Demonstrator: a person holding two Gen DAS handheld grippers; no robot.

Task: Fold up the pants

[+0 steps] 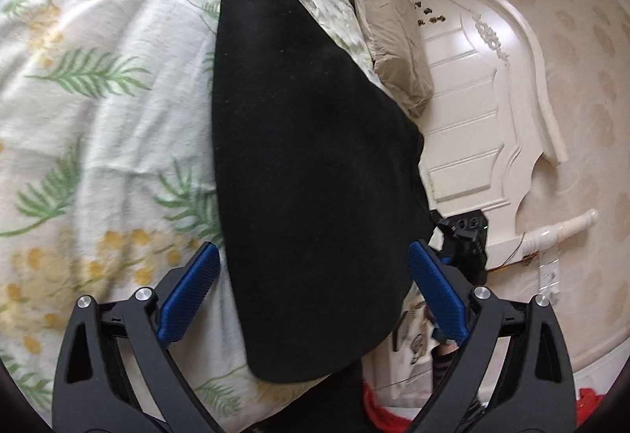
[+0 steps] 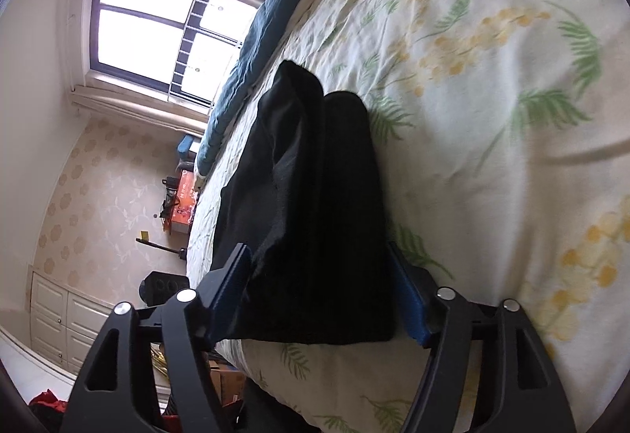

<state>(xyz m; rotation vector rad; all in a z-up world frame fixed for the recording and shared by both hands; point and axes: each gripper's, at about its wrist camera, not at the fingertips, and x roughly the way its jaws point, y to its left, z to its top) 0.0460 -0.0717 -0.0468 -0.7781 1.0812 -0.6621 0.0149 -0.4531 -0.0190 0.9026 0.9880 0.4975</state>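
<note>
Black pants (image 1: pixel 307 141) lie folded into a long thick bundle on the flower-print bedspread (image 1: pixel 98 126), close to the bed's edge. My left gripper (image 1: pixel 313 248) is open over one end of the bundle, its blue pads (image 1: pixel 189 295) wide apart with the cloth showing between them. In the right wrist view the pants (image 2: pixel 315 197) show stacked layers. My right gripper (image 2: pixel 318 248) straddles their near end with the jaws open. Its blue pads (image 2: pixel 411 307) stand beside the cloth without squeezing it.
A beige pillow (image 1: pixel 393 51) and a white headboard (image 1: pixel 472 98) lie beyond the pants. A blue blanket (image 2: pixel 256 51) runs along the bed's far side under a window (image 2: pixel 165 27). An orange box (image 2: pixel 183 204), white cabinets (image 2: pixel 67 322) and red cloth (image 1: pixel 378 409) are on the floor.
</note>
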